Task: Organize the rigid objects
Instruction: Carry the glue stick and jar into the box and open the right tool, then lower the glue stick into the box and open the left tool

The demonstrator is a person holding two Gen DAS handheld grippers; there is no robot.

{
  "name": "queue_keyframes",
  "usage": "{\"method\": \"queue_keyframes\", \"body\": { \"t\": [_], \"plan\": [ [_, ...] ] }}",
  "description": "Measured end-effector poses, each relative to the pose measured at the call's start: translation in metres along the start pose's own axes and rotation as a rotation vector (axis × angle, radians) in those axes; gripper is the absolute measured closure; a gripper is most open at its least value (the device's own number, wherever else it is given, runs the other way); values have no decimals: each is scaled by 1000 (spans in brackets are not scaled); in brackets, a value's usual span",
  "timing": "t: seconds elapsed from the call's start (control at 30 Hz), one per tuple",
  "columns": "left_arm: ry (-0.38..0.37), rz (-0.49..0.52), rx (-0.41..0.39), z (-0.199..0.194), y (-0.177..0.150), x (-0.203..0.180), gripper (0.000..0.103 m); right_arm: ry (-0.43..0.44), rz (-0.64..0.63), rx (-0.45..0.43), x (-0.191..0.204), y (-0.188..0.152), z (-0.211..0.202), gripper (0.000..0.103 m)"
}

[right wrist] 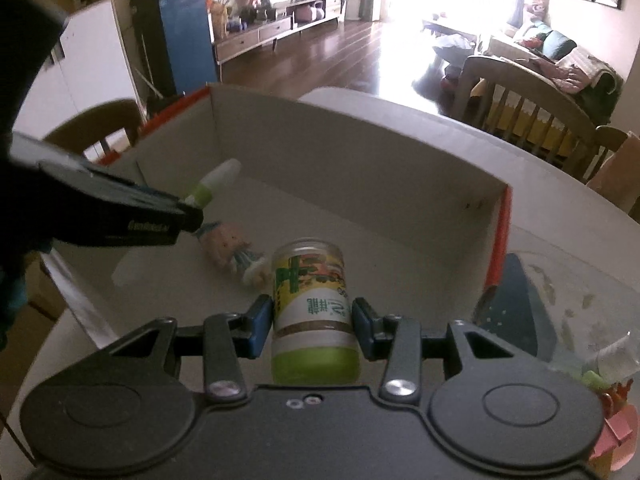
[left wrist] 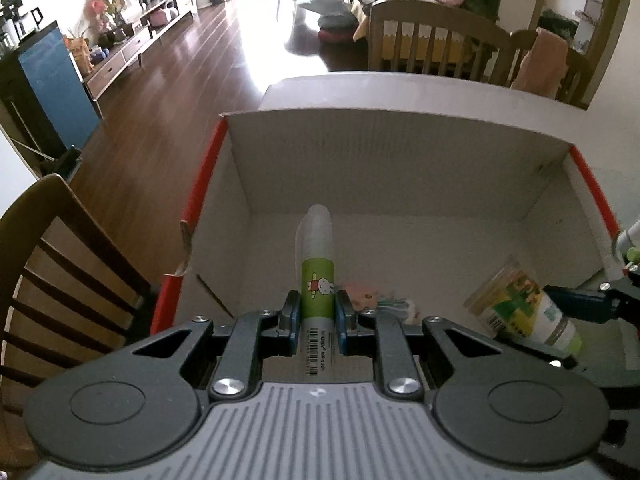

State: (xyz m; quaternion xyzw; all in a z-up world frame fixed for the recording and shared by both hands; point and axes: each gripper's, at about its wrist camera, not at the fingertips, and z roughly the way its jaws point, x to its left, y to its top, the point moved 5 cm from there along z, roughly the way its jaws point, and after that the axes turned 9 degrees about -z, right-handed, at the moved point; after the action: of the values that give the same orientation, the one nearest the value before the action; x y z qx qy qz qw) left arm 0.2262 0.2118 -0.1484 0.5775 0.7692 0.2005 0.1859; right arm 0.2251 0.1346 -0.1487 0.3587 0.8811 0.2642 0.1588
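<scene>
One white table (right wrist: 560, 200) carries one open cardboard box (left wrist: 400, 148), white inside with red outer sides, and two wooden chairs stand at the table's far edge, with a third at the box's left side in the left wrist view. Both grippers hang over the box, tilted down into it. The right gripper (right wrist: 313, 322) pinches one jar (right wrist: 310, 304) across its middle between its blue pads; the jar's long axis runs along the fingers, its green lid back toward the camera and its clear base pointing forward and down at the box floor. Its yellow and green label bears printed characters that I cannot read. The left gripper (left wrist: 318, 316) is pressed together on one glue stick (left wrist: 317, 280), whose long axis also runs along the fingers, the translucent white cap pointing forward and down into the box. Its green label shows a small cartoon rabbit, and a barcode with "MF-9301" sits on the white end behind the pads. One small toy (right wrist: 236, 252), pink with pale striped parts, lies on the box floor between the two held things, touching neither. To the right of the box a dark mat (right wrist: 516, 304) lies on the table.
</scene>
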Motion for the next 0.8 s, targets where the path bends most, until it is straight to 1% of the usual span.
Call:
{"method": "queue_keyframes", "body": {
  "t": [0.23,0.4,0.47,0.57,0.63,0.8],
  "plan": [
    [3,14,56,15,-5,0,86,9,-44,38,10,1,9,60],
    [3,9,75,17,-5,3,86,15,-47,70,12,-1,11,60],
    [0,0,80,17,-6,6,86,14,-51,64,13,0,10,60],
    [-4,-13,97,18,-10,8,86,29,-53,68,11,0,11,54],
    [-10,-17,100,17,-11,11,86,32,-52,56,11,0,7,51],
    [-17,-20,97,11,-16,14,85,46,-26,35,5,1,-1,49]
  ]
}}
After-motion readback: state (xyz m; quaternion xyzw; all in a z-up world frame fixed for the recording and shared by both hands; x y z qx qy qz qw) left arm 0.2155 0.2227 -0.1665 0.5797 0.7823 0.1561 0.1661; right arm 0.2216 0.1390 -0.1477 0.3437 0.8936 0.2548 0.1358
